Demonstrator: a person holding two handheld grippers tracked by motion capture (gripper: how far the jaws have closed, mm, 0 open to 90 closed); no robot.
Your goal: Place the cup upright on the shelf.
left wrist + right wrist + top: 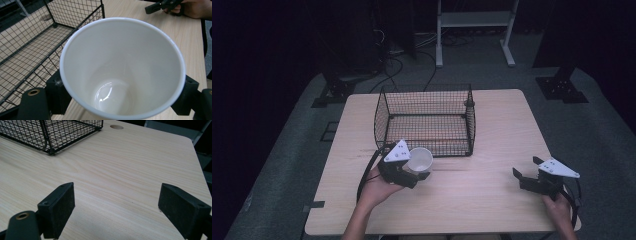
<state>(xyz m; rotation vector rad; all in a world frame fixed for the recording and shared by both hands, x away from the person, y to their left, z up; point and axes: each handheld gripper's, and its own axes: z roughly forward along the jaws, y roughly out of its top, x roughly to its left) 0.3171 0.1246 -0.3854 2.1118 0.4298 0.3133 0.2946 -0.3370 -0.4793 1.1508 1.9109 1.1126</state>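
Holding that white cup [420,159] in your left gripper [411,176] right now, jaws clamped on either side of the cup wall, which you can see clearly in the left gripper view where the cup [122,67] sits mouth-up toward the camera between the two black pads. Using the wire basket [426,120] as the landmark: the cup is just outside the basket's near wall, close to its near-left corner, and looks lifted off the wooden table [492,200] rather than resting on it, though I can't say how high. The basket's top is open and its rim [75,30] runs along beside the cup in the left gripper view, so that near wall is the edge closest to your cup. Your right gripper [528,176] is well away from the basket, off toward the table's near-right corner, jaws spread wide with nothing between them; the right gripper view shows bare wood between the two pads [58,207] and the basket's corner [50,151] far up ahead. You've got loads of open tabletop between the basket and that right gripper, and the strip of table on the basket's right side is free too. Your right hand [562,212] sits pretty near the table's near edge.
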